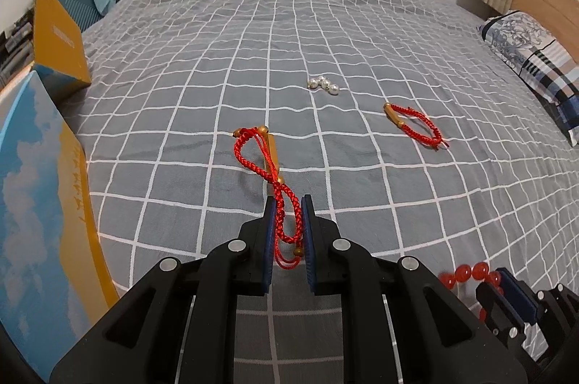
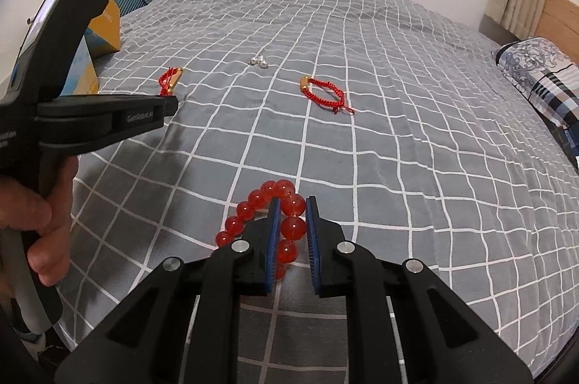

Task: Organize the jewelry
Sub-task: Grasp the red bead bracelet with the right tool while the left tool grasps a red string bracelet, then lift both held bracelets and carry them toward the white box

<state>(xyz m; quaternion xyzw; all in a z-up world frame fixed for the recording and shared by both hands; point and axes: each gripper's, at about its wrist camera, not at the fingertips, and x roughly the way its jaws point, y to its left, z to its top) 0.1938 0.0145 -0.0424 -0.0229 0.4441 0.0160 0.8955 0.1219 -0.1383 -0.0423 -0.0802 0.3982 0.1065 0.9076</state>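
Pinching braided red cord bracelet [image 1: 286, 203], left tongs [image 1: 288, 203]; right tongs [image 2: 292, 203] clamp glassy bead bracelet [image 2: 264, 221].

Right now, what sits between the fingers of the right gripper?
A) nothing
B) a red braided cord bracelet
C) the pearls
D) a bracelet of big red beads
D: in the right wrist view the right gripper has the bead bracelet running between its blue pads, while the pearls lie far off on the bedspread and a cord bracelet is in the left gripper.
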